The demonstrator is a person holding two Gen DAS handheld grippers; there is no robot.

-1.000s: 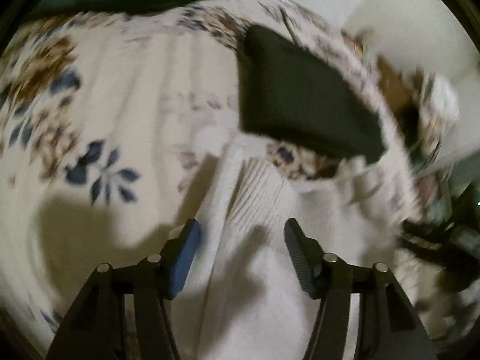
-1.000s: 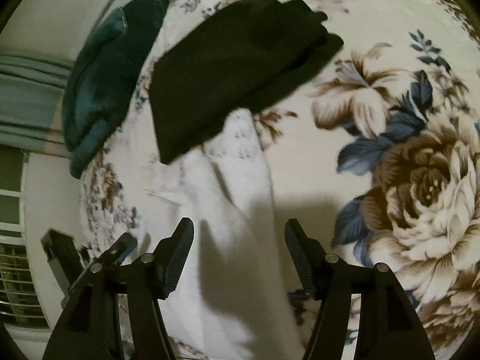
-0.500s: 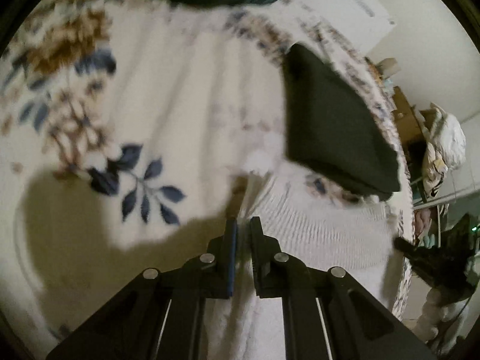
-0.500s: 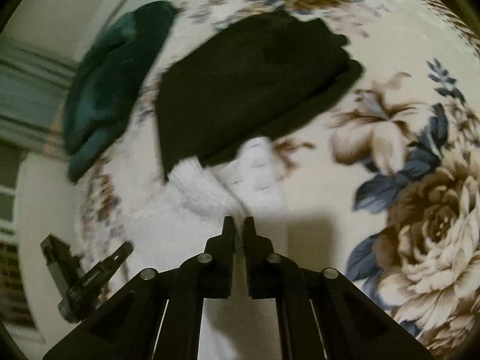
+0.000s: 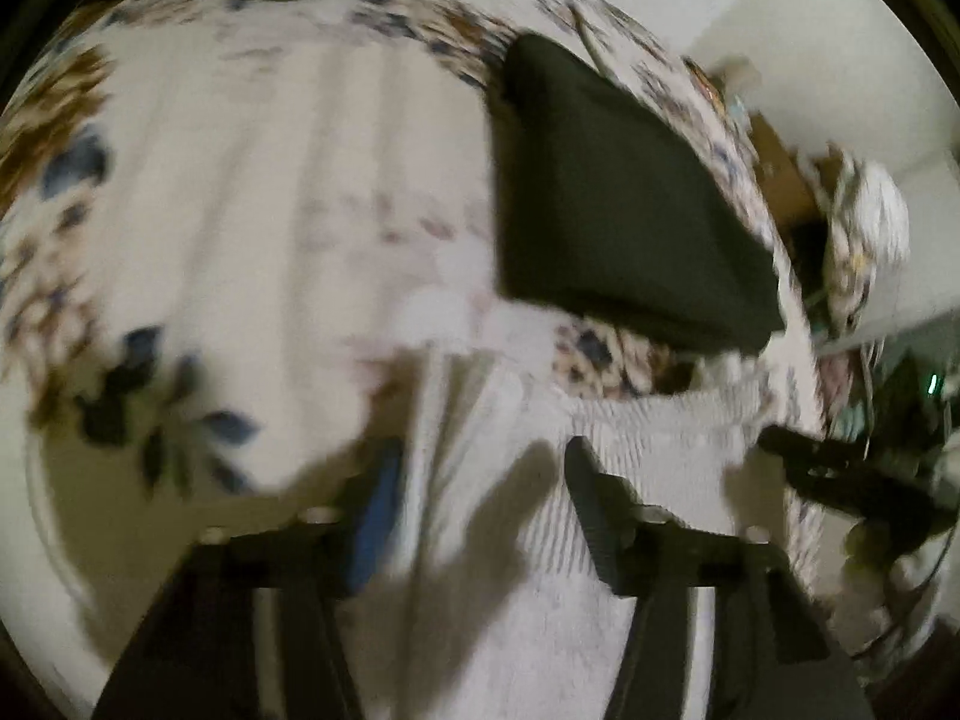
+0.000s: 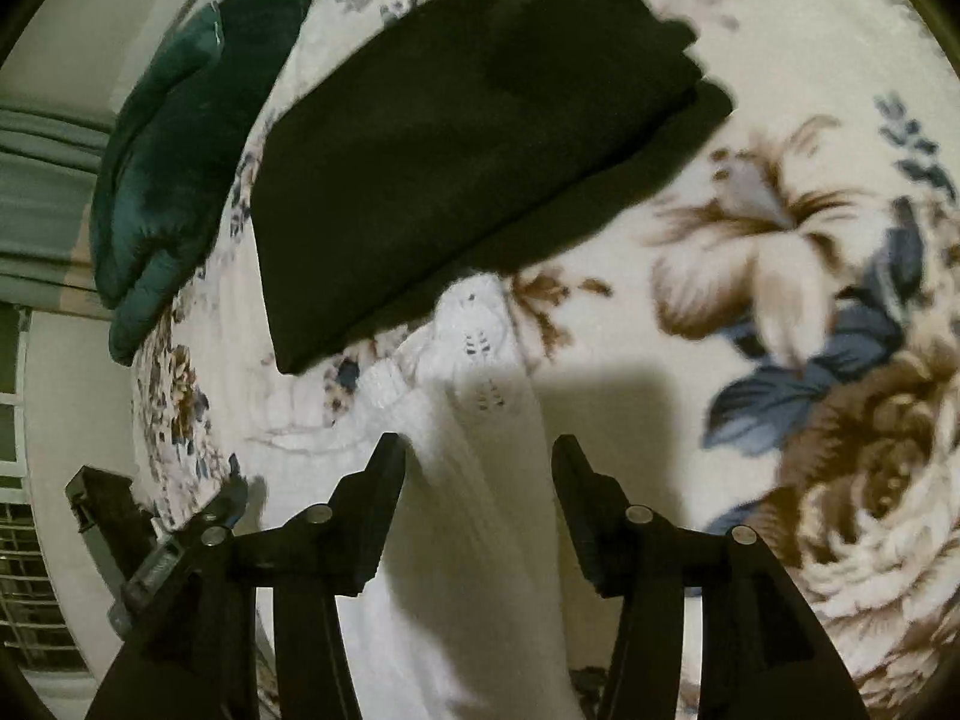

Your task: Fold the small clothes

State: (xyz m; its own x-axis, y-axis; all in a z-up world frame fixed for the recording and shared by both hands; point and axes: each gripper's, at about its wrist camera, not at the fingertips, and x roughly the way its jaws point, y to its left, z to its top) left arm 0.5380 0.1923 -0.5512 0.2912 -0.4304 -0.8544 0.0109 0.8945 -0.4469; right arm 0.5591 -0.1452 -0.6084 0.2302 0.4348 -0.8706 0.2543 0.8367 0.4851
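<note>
The left view is pretty smeared, so details there are mushy. The white knit garment [image 6: 480,480] lies on the floral blanket [image 6: 780,240], its far end tucked under the folded black cloth [image 6: 456,138] and its near end cut off. Left gripper [image 5: 480,492] fingers stand apart over it. Right gripper [image 6: 477,468] fingers are opening, the knit between them, not pinched. A teal bundle [image 6: 180,150] sits at the bed's edge.
</note>
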